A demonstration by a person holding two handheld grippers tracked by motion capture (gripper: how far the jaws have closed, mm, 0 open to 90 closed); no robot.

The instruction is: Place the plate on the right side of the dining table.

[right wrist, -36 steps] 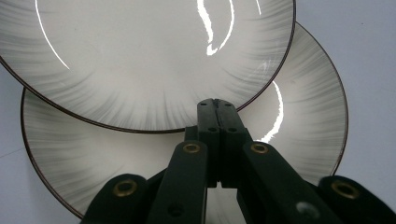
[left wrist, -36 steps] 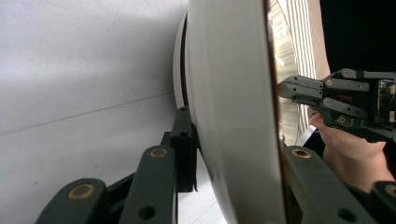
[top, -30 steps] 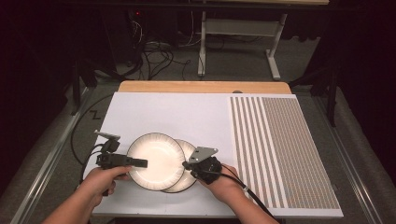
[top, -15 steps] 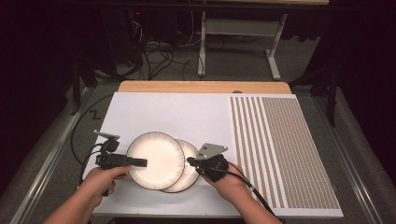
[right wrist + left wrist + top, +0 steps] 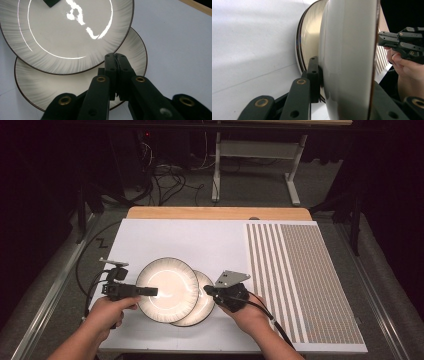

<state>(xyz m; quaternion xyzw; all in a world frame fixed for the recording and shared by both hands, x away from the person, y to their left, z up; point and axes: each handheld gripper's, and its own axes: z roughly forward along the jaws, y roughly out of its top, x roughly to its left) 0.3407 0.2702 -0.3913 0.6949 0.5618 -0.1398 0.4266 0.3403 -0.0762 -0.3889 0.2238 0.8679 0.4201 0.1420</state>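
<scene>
Two round glossy cream plates with dark rims near the left front of the white desk [image 5: 200, 240]. Upper cream plate [image 5: 167, 289] overlapping the lower cream plate [image 5: 202, 307], pinched at its left rim by the left claw [image 5: 150, 291], one jaw under, one over. Right claw [image 5: 207, 290] pressed together, empty, just beside the lower plate's right rim. Striped mat [image 5: 305, 280] on the right.
</scene>
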